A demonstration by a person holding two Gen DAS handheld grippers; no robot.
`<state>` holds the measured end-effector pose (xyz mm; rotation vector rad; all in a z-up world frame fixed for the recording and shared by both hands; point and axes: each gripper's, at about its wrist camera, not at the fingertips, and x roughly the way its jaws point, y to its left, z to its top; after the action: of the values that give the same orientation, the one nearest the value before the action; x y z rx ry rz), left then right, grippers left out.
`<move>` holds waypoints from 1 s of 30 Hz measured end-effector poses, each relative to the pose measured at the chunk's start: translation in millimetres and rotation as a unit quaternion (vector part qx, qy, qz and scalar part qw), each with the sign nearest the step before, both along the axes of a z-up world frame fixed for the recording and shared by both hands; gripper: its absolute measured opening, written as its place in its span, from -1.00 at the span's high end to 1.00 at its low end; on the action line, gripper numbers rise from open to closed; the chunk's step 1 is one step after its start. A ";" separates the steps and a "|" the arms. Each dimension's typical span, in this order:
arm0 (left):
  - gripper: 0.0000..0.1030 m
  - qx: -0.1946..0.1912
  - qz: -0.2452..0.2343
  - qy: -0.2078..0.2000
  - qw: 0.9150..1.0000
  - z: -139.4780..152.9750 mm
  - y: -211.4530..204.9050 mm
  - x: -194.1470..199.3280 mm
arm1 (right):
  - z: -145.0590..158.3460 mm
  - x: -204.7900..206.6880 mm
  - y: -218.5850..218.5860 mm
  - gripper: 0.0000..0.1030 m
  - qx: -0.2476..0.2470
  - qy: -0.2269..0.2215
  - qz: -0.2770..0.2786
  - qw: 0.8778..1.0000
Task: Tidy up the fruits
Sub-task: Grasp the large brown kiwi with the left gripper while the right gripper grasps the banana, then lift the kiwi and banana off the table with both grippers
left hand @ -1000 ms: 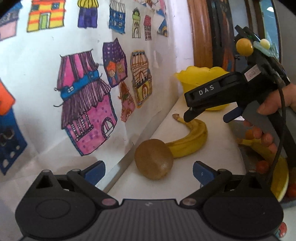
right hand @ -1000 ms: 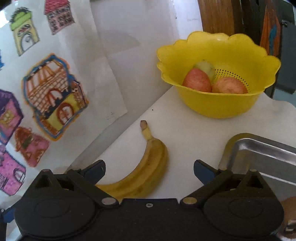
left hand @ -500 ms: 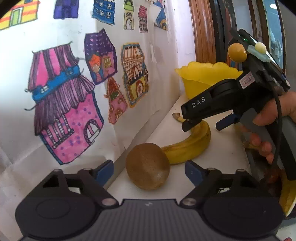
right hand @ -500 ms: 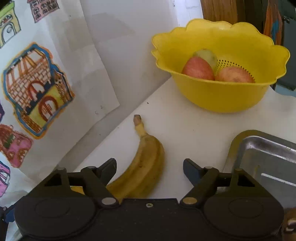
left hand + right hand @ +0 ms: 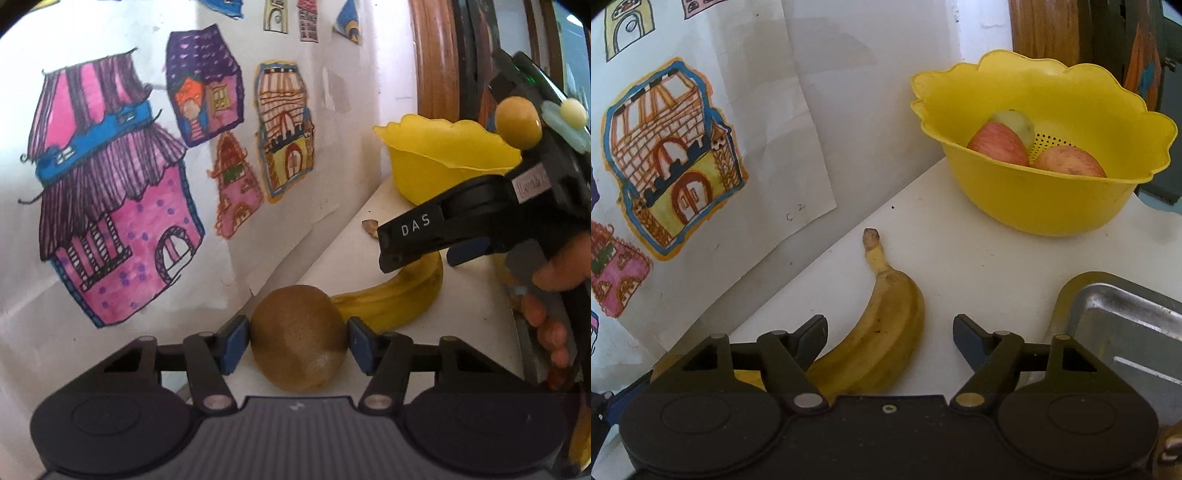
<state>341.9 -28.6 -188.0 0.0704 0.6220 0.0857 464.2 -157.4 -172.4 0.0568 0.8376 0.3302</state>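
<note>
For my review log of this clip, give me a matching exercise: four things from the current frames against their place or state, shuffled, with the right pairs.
Things:
1. kiwi
2. banana
3. apples
4. metal tray

Places or states:
A. inside the yellow bowl
B. between the left gripper's pads
C. at the frame's right edge
D. lying on the white counter, under the open right gripper

Pairs: 1-B, 2-D, 3-A, 4-C

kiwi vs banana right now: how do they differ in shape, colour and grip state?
Shape: the kiwi is a stubby oval; the banana is long, curved and stemmed.
Colour: kiwi is dull brown, banana yellow.
Grip: the left gripper has its pads against the kiwi's sides; the right gripper is open around the banana, with gaps on both sides.
Shared: both lie on the white counter, outside the yellow bowl.
</note>
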 end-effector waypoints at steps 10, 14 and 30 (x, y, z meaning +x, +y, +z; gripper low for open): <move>-0.19 -0.040 0.006 0.012 0.999 3.9 16.4 -16.2 | 0.5 -11.1 8.8 -0.22 -0.020 -0.019 0.028 0.999; -0.19 -0.045 0.006 0.021 0.999 6.5 24.9 -33.5 | 1.2 -13.1 8.3 -0.21 -0.018 -0.013 0.027 0.999; -0.19 -0.074 0.002 0.028 0.997 16.1 71.2 -134.9 | 1.5 -64.8 18.9 -0.21 -0.024 -0.015 0.086 0.996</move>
<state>207.0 42.6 -171.9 -0.0719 0.6819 0.0418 399.4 -138.6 -170.9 -0.0655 0.8215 0.4711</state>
